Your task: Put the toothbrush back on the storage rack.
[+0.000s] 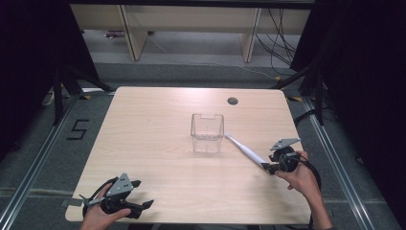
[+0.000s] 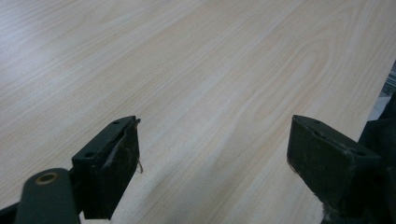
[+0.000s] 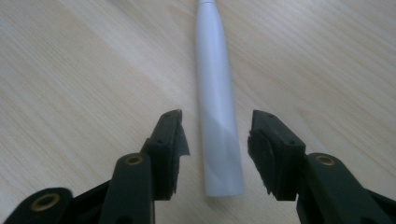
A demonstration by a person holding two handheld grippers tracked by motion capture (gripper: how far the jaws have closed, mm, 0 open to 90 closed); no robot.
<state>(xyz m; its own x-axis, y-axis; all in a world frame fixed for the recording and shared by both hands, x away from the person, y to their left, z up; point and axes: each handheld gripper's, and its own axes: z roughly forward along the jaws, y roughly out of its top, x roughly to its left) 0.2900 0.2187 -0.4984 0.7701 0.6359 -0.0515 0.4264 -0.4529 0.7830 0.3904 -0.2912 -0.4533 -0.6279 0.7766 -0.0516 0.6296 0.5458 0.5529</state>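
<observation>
White toothbrush, flat, between parted right tongs

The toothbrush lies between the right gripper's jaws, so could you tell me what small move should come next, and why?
Probably close the right gripper on the toothbrush. Its handle end lies on the table between the open jaws, the pads clear of it, and the clear box stands just past its head.

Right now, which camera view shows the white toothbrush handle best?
The right gripper view: the toothbrush handle lies close up on the table, between the open jaws of the right hand-held gripper, untouched. The high view shows the whole toothbrush, small, beside the clear box.
</observation>
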